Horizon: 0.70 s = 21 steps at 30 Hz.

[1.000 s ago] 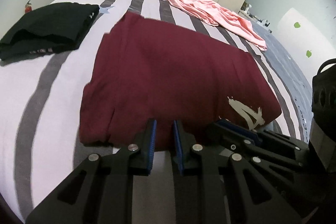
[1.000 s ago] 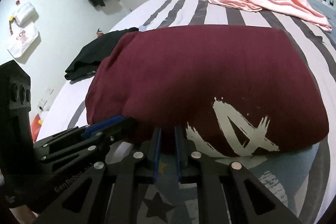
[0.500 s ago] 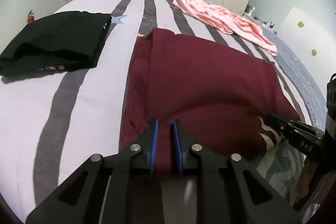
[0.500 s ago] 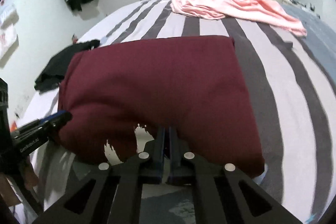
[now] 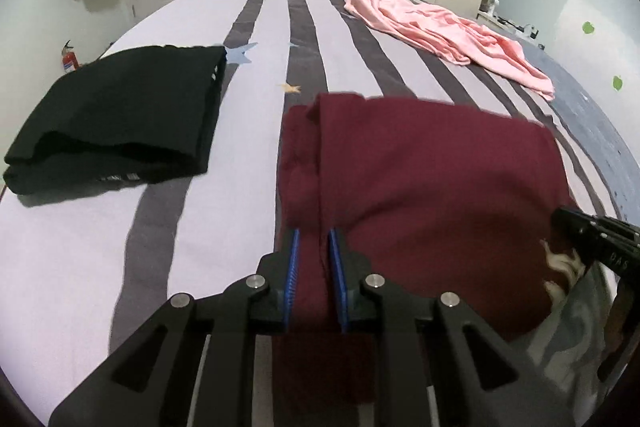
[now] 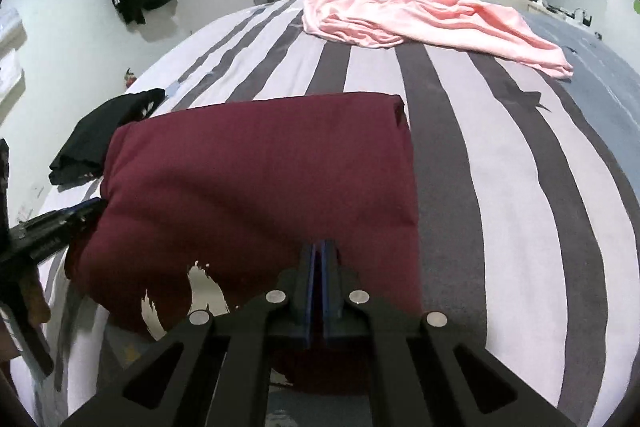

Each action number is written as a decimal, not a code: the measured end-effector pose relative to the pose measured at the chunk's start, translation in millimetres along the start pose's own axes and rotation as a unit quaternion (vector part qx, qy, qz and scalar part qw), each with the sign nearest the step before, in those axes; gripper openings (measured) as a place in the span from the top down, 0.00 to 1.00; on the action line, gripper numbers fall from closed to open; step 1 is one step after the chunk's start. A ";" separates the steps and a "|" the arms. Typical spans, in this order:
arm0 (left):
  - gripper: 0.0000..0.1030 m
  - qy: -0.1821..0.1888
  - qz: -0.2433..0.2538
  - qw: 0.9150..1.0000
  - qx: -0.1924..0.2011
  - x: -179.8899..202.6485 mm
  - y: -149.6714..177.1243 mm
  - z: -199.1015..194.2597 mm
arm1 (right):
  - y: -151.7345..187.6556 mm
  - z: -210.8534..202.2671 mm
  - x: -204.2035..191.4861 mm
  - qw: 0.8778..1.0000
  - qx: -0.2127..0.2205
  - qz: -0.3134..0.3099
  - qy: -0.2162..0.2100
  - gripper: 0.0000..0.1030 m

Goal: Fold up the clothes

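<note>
The left gripper point(image 5: 314, 247) is pinching a thick fold of the maroon T-shirt point(image 5: 432, 187) on the striped bed point(image 5: 224, 227); the right gripper point(image 6: 319, 259) is clamping its near hem, jaws fully closed; the white print point(image 6: 200, 287) is lying half hidden.

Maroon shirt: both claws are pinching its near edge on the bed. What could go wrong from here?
1. The left claw grips a thick bunched fold of the maroon shirt, the right claw a thin edge; uneven hold could skew the fold or let one side slip.
2. The layers at the shirt's left edge are already offset, so dragging may open them further.
3. The folded black garment lies close by on the left; a sideways pull could disturb it.
</note>
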<state>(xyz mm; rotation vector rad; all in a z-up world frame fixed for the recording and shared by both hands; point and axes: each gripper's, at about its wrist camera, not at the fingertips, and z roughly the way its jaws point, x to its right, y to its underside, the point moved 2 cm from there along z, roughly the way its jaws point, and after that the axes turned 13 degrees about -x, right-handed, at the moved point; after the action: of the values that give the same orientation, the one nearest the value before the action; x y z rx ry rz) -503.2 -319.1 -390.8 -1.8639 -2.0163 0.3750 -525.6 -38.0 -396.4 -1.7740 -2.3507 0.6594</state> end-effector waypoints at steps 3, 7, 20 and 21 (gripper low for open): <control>0.86 0.004 -0.015 0.999 0.037 -1.2 -16.4 -27.6 | -15.5 -15.7 0.9 1.000 0.016 -0.001 0.015 0.96; 0.86 0.028 0.000 0.997 0.071 16.7 -42.3 -41.5 | -45.3 -28.8 -3.1 0.999 0.046 0.000 -0.004 0.95; 0.86 0.004 0.030 0.999 0.019 46.1 -78.2 46.6 | -83.4 44.9 -25.3 0.999 0.015 -0.044 -0.027 0.95; 0.86 0.004 0.027 0.999 0.024 43.1 -79.2 42.6 | -84.1 42.3 -25.0 0.999 0.016 -0.045 -0.023 0.95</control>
<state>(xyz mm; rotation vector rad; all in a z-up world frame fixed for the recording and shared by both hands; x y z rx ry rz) -595.4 -281.1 -390.8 -1.8905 -1.9380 0.4253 -607.3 -91.0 -395.8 -1.6460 -2.4190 0.7275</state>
